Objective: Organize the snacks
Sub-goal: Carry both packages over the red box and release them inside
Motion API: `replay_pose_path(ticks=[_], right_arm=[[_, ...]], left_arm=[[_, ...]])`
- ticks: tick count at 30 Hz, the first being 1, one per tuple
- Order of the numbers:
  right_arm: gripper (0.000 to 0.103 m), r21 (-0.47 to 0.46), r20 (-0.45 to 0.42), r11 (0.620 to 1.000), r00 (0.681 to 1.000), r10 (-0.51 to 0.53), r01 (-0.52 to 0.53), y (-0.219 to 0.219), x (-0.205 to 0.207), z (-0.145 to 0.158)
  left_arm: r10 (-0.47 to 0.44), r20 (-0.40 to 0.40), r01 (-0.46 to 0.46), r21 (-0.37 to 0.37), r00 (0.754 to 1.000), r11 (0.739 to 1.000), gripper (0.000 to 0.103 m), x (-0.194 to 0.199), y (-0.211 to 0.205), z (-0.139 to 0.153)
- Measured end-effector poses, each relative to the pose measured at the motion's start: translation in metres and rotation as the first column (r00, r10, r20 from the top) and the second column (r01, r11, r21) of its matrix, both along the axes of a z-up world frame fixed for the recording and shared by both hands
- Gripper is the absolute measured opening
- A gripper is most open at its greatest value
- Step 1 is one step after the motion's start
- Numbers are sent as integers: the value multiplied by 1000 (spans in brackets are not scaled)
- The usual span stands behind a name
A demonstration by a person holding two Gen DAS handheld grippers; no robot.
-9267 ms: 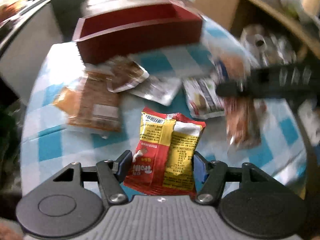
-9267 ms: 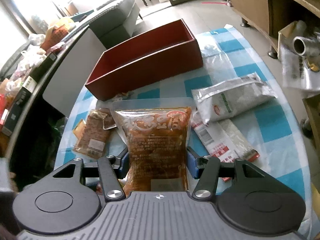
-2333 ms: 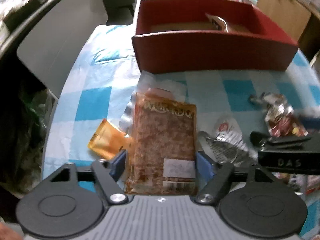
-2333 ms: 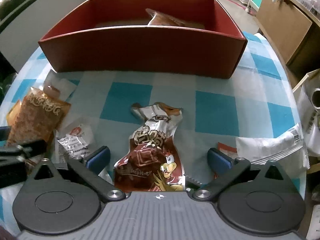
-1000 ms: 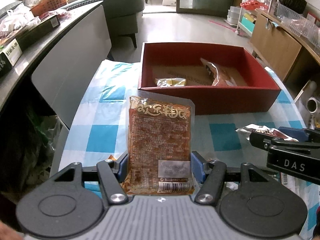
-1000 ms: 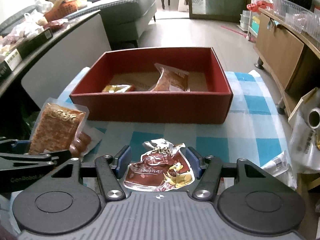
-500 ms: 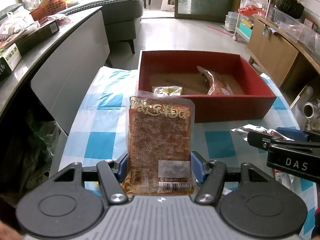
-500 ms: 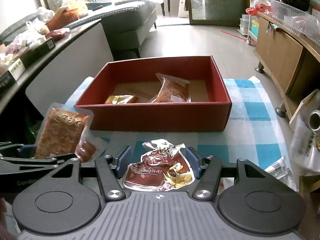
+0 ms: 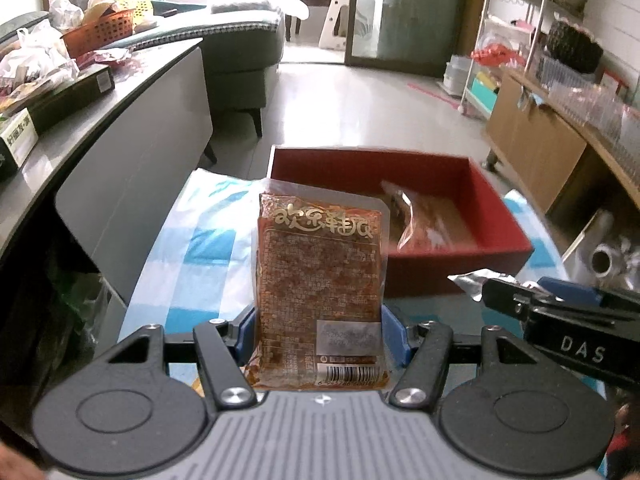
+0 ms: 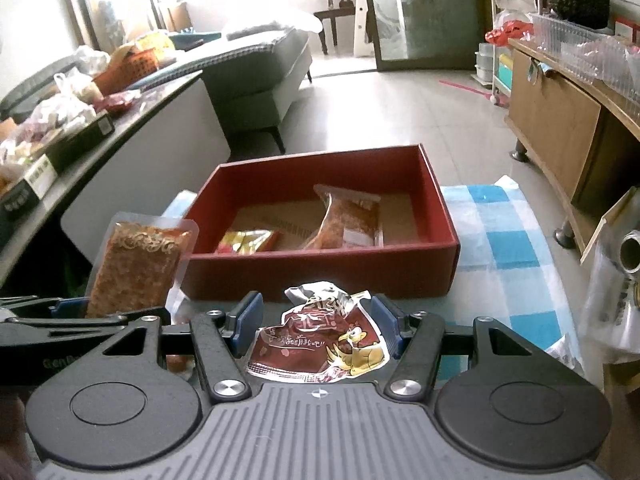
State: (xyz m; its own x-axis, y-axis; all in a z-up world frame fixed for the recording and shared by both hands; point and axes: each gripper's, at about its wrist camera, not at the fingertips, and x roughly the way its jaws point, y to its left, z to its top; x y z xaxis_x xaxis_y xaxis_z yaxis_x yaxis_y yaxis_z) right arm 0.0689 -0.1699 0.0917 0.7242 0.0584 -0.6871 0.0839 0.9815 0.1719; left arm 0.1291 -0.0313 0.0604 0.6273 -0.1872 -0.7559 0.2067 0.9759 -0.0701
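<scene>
1. Left gripper (image 9: 320, 330) is clamped on the orange packet (image 9: 318, 280), its blue pads pressing both side edges low down, so the packet stands upright above the jaws.
2. Right gripper (image 10: 318, 326) is clamped on the brown packet (image 10: 320, 340), a crumpled foil pouch with a cartoon chick.
3. I judge both loads are mid-carry toward the red box (image 10: 320, 276), which sits just ahead on the checked cloth (image 10: 508, 232).
4. I'd bring each packet over the near wall before letting go, and keep the two grippers apart so they don't clash.
5. I'd aim for bare floor: a yellow packet (image 10: 248, 242) and a leaning orange pouch (image 10: 346, 222) already lie inside.
</scene>
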Motion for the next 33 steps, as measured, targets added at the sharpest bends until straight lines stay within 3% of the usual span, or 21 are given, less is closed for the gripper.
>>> replay_pose_path(ticks=[17,33], right_arm=[[67,38,77,996,994,-79,76,-19,45,9],[67,-19,4,994,994,-108,108,-34,107,-34]], left_arm=[[20,34,-20,-13,999,1000,56,60,-23,2],[38,-24,-38,-2,999,999,56,118,-41,-38]])
